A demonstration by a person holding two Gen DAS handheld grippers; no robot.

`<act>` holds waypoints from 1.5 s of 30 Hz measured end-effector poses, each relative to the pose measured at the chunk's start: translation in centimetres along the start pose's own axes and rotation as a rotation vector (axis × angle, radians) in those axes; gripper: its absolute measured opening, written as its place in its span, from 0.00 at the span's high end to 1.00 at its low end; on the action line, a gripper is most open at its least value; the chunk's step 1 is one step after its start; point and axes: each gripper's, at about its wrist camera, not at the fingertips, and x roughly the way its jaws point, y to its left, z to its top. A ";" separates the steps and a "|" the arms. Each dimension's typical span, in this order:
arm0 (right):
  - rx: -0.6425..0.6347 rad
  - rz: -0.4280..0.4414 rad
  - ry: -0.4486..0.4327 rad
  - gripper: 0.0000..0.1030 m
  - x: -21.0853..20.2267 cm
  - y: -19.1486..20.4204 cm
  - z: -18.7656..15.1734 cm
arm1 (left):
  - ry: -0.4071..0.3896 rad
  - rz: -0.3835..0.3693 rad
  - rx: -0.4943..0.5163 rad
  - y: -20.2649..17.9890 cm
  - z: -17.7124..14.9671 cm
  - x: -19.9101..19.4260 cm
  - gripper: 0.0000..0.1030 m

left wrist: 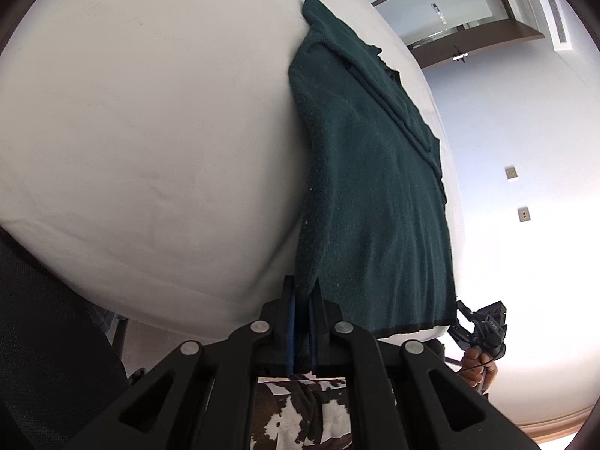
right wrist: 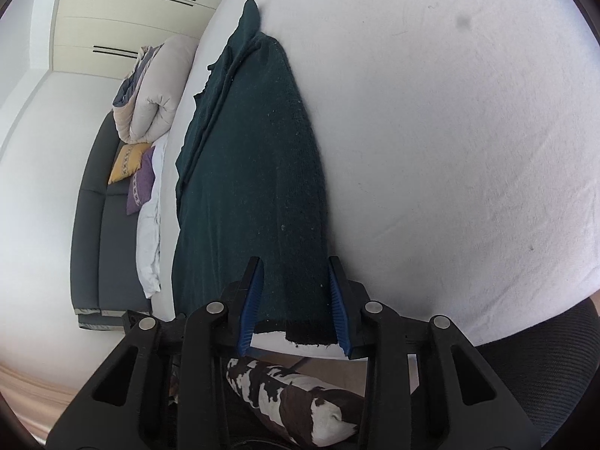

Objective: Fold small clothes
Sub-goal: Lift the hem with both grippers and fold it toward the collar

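Note:
A dark green knit garment (left wrist: 371,195) lies stretched out on a white surface (left wrist: 150,131), its hem at the near edge. My left gripper (left wrist: 303,292) is shut on the garment's near hem corner. In the right wrist view the same garment (right wrist: 255,172) runs away from me, with a folded layer on top. My right gripper (right wrist: 296,273) is open, its blue pads (right wrist: 252,296) standing either side of the other hem corner without pinching it. The right gripper also shows in the left wrist view (left wrist: 480,326), held in a hand.
The white surface (right wrist: 450,131) fills the right side. A dark sofa (right wrist: 108,225) with yellow and purple cushions and a rolled duvet (right wrist: 153,90) stands at the left. A brown and white patterned cushion (right wrist: 300,401) lies below the surface's near edge.

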 end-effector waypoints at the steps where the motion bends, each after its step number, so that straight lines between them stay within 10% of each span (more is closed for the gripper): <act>1: 0.021 0.025 -0.001 0.68 0.0 -0.3 0.0 | -0.016 -0.027 -0.009 0.1 0.1 -0.5 0.95; 8: 0.115 0.116 -0.029 0.71 -0.2 -2.2 -0.2 | -0.063 -0.094 -0.067 1.2 0.2 -2.0 0.95; 12: 0.057 0.050 -0.046 0.92 -0.3 -1.1 -0.5 | -0.058 -0.095 -0.075 1.2 -0.3 -1.7 0.95; 23: -0.043 0.061 -0.062 0.93 -1.2 4.9 1.8 | -0.089 -0.236 -0.078 -0.9 1.9 -3.4 0.95; 45: -0.020 0.021 -0.266 0.93 11.3 19.3 31.2 | -0.255 -0.280 -0.122 -6.8 29.0 3.3 0.95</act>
